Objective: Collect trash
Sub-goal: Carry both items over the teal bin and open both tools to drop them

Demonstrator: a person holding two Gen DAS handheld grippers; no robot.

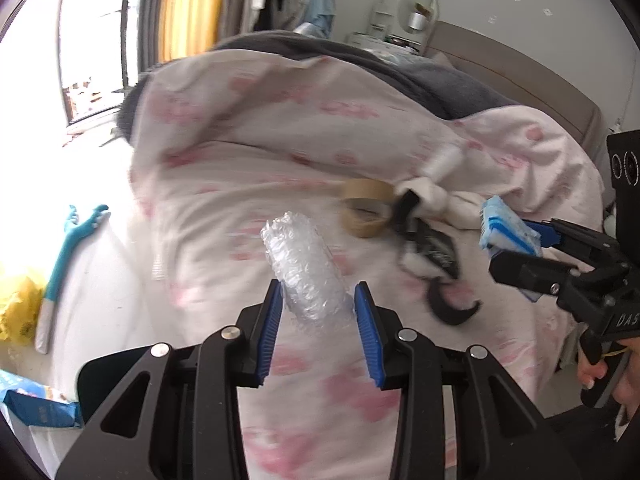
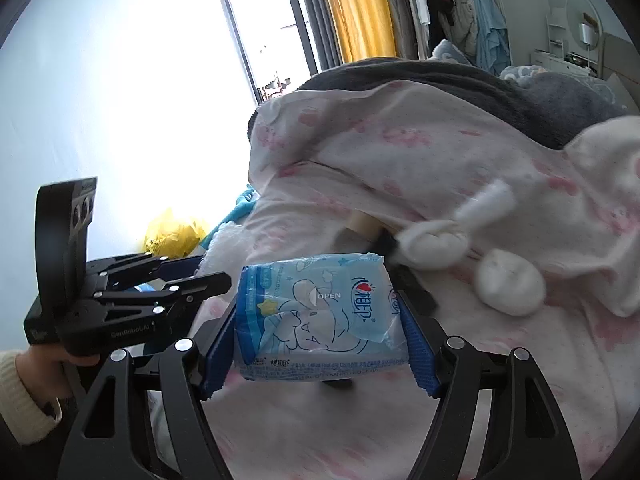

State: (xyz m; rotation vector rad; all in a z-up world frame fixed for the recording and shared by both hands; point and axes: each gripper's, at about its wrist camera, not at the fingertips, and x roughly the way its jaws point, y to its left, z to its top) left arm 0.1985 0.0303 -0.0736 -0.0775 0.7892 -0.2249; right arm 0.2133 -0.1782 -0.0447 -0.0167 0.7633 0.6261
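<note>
A crumpled roll of clear bubble wrap (image 1: 304,264) hangs above the pink-patterned quilt (image 1: 248,168), and my left gripper (image 1: 319,296) is shut on its lower end. My right gripper (image 2: 318,320) is shut on a blue packet of tissues (image 2: 320,312), with a blue pad pressing each side. In the left wrist view the right gripper (image 1: 516,246) stands at the right with that tissue packet (image 1: 506,228). In the right wrist view the left gripper (image 2: 216,270) comes in from the left with the bubble wrap (image 2: 226,244). A person's hand holds each tool.
On the quilt lie a brown tape roll (image 1: 366,212), a black item (image 1: 434,250) and white sock-like bundles (image 2: 508,286). A yellow bag (image 1: 18,308), a teal long-handled tool (image 1: 66,248) and a blue packet (image 1: 36,404) lie on the floor at the left.
</note>
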